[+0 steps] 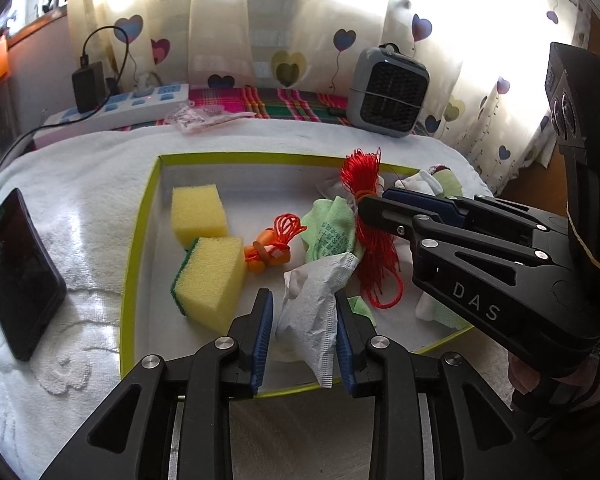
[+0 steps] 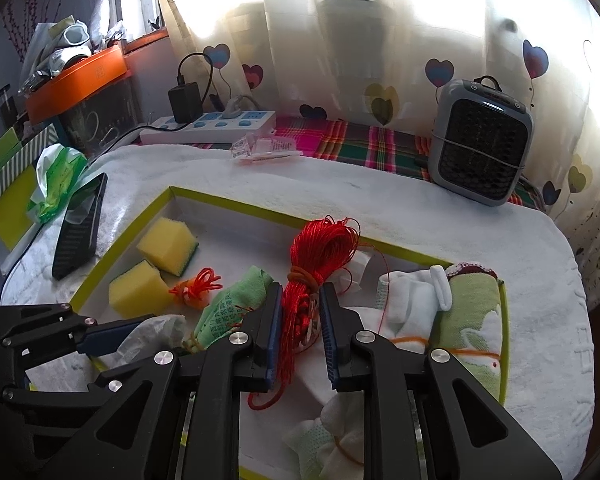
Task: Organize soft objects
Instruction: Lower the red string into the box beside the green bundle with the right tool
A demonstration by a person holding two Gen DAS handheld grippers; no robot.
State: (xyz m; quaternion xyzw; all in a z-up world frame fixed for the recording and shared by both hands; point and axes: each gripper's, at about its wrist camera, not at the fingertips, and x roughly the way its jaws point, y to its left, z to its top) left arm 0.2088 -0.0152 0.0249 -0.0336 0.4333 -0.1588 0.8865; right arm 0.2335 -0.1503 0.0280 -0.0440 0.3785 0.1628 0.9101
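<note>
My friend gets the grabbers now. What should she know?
Left hand-held gripper: a crumpled white tissue packet sits between its pads, over the tray; grip looks loose.
Right hand-held gripper: shut on the red string bundle, also over the tray.
Already in the green-rimmed tray: two yellow sponges, a small orange string toy, a green cloth, white socks and a rolled green towel.
Left to do: set down both held things tidily.
</note>
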